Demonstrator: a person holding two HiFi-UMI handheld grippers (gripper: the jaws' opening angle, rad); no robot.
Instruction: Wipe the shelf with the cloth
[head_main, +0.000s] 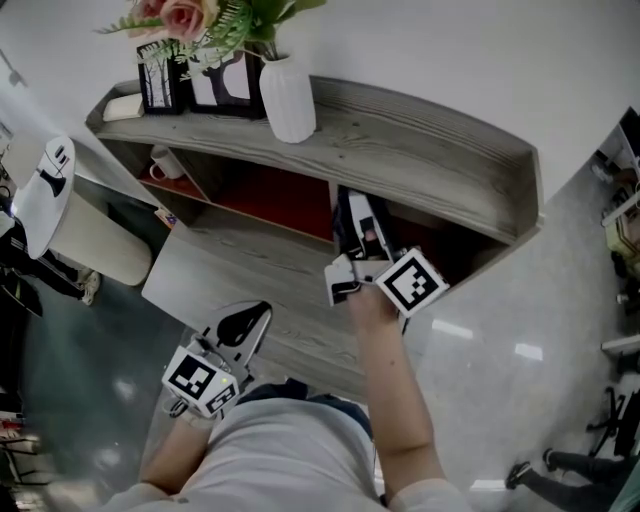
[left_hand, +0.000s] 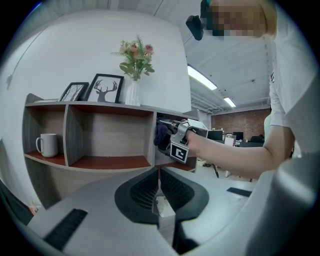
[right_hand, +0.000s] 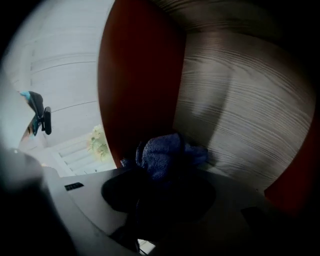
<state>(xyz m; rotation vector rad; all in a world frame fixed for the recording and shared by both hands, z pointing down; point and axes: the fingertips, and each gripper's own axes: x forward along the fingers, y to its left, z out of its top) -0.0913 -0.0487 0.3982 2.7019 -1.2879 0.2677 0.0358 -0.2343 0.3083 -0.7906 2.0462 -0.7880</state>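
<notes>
My right gripper (head_main: 362, 228) reaches into the right-hand compartment of the grey wooden shelf (head_main: 430, 160). It is shut on a bunched dark blue cloth (right_hand: 164, 154), which sticks out past the jaws close to the compartment's wood-grain wall (right_hand: 240, 115) and red board (right_hand: 135, 85). The left gripper view shows the same cloth (left_hand: 160, 134) at the compartment's mouth in front of the right gripper (left_hand: 172, 140). My left gripper (head_main: 246, 326) hangs low in front of the shelf, shut, with nothing in it.
On the shelf top stand a white vase (head_main: 288, 96) with flowers and two picture frames (head_main: 222, 84). A white mug (left_hand: 48, 145) sits in the left compartment. A white stool (head_main: 95, 240) stands at the left, on the floor.
</notes>
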